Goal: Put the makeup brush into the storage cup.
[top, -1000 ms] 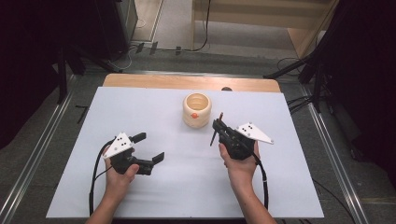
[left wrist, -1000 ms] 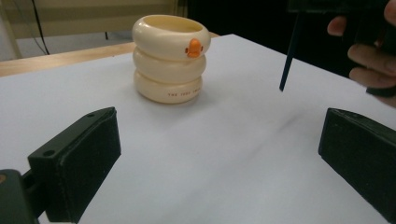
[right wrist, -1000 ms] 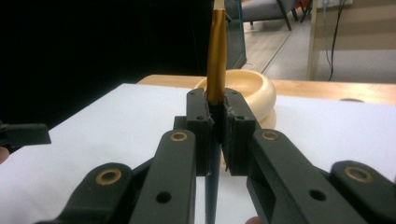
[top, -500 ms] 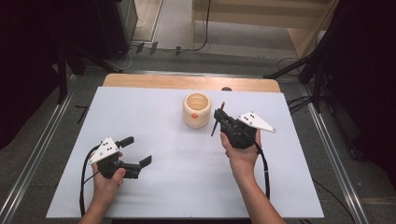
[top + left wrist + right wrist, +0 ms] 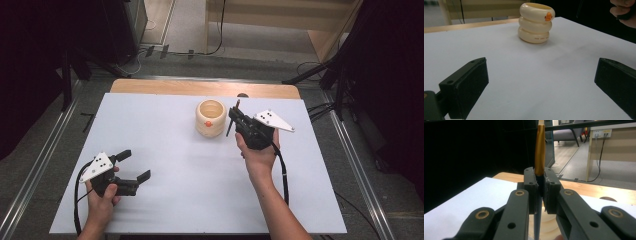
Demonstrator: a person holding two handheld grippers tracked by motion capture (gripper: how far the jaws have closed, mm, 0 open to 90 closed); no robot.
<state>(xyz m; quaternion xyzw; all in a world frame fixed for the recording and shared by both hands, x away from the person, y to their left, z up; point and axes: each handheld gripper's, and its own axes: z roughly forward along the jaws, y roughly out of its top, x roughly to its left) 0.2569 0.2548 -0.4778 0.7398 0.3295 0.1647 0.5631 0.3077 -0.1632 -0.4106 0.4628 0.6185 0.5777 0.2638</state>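
A cream holder (image 5: 211, 118) made of three stacked rings, with a small orange duck bill on its side, stands at the far middle of the white table (image 5: 165, 130). Just to its right, my right gripper (image 5: 234, 116) is shut on a pen (image 5: 237, 106) held nearly upright. In the right gripper view the pen (image 5: 539, 147) has a gold upper part and a dark lower shaft, clamped between the pads of the gripper (image 5: 541, 187), and the holder (image 5: 549, 225) lies below. My left gripper (image 5: 134, 165) rests near the front left, open and holding nothing. Its view (image 5: 541, 85) faces the holder (image 5: 536, 22).
A wooden strip (image 5: 165, 87) edges the table's far side. Metal rails (image 5: 45, 155) run along both sides on the floor, with cables (image 5: 320, 107) at the right. The person's right hand (image 5: 624, 10) appears at the top right of the left gripper view.
My left gripper has slid to the left and nearer the front edge, still open. The right gripper with the pen has lifted a little toward the holder.
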